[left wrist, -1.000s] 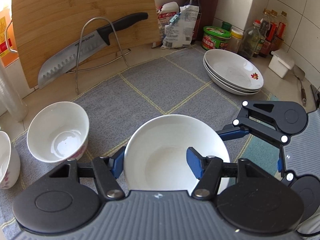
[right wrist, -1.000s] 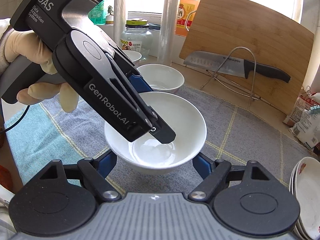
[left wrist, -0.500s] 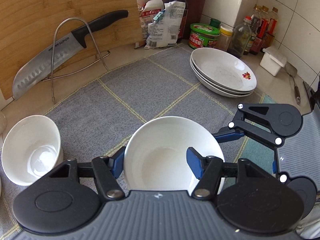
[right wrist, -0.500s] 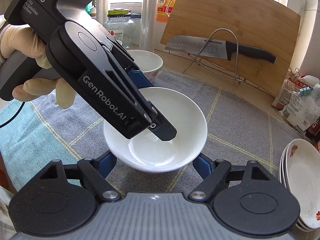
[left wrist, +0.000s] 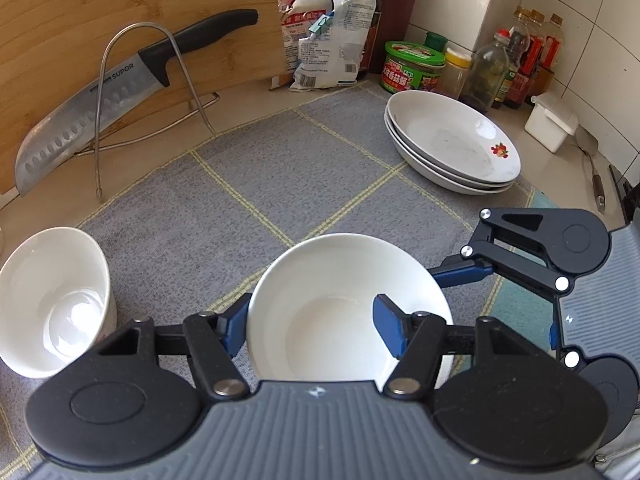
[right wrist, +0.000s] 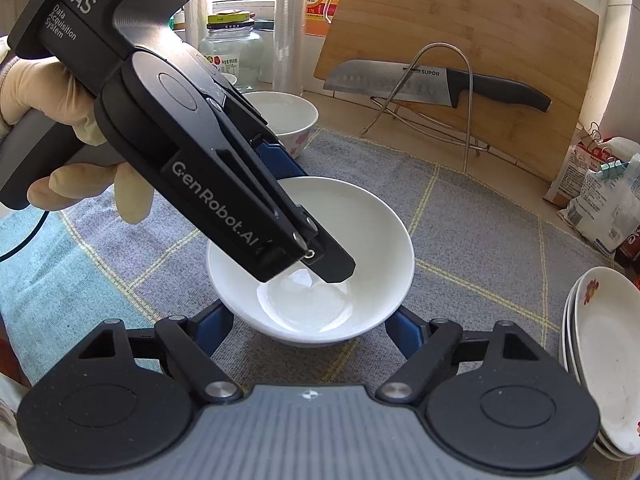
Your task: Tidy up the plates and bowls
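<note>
A plain white bowl (left wrist: 344, 304) sits low over the grey mat. My left gripper (left wrist: 312, 324) is shut on its near left wall, one finger outside and one inside; it shows from the right wrist view (right wrist: 256, 204), over the bowl (right wrist: 360, 232). My right gripper (right wrist: 310, 330) is open and straddles the bowl's base without touching; one of its fingers (left wrist: 460, 272) shows beside the bowl. A taller white bowl (left wrist: 52, 300) stands left, also seen behind the left gripper (right wrist: 288, 116). Stacked white plates (left wrist: 452, 144) lie far right (right wrist: 604, 364).
A grey checked mat (left wrist: 240, 208) covers the counter. A knife on a wire rack (left wrist: 116, 92) leans on a wooden board (right wrist: 460, 36) at the back. Bags, jars and bottles (left wrist: 416, 68) line the back right. A glass jar (right wrist: 232, 48) stands back left.
The left gripper has carried the white bowl rightward, away from the taller bowl and nearer the plate stack. The right gripper has followed alongside, still open around the bowl's base.
</note>
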Motion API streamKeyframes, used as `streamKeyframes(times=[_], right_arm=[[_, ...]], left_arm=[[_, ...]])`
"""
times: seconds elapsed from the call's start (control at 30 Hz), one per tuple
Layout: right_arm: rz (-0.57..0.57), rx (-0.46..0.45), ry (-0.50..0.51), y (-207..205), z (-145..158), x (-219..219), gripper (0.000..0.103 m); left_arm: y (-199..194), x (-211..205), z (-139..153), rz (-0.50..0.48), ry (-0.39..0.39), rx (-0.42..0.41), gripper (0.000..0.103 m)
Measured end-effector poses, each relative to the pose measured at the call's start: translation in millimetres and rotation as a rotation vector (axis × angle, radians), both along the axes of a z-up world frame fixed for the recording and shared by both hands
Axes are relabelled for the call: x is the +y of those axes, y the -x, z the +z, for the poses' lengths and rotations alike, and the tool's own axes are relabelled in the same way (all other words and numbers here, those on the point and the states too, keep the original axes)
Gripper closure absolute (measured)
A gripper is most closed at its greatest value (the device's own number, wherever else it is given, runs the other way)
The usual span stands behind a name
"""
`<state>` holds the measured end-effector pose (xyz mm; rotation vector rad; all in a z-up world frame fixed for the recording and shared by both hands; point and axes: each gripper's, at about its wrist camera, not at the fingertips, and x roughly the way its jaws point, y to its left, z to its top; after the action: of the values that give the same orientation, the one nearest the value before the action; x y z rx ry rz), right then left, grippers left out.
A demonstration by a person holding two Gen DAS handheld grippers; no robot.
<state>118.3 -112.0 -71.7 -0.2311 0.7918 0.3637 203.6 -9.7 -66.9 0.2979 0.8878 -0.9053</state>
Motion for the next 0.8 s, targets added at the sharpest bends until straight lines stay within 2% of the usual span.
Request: streamKeyframes(times=[0.7, 0.77, 0.8], right_arm=[[-0.015, 0.018, -0.017, -6.3, -3.8, 3.2, 0.017], [-0.015, 0.013, -0.016, -5.8, -4.1, 4.1, 0.016], [-0.014, 0.012, -0.024, -5.7, -3.4, 3.8, 0.011]], left_arm=[[-5.1, 4.1, -5.3, 0.038, 0.02, 0.008, 0.04], [-4.5, 5.3, -5.4, 0.039, 0.028, 0.003, 0.036], [-4.0, 6.3, -5.0, 0.04, 0.034, 0.0, 0.028]])
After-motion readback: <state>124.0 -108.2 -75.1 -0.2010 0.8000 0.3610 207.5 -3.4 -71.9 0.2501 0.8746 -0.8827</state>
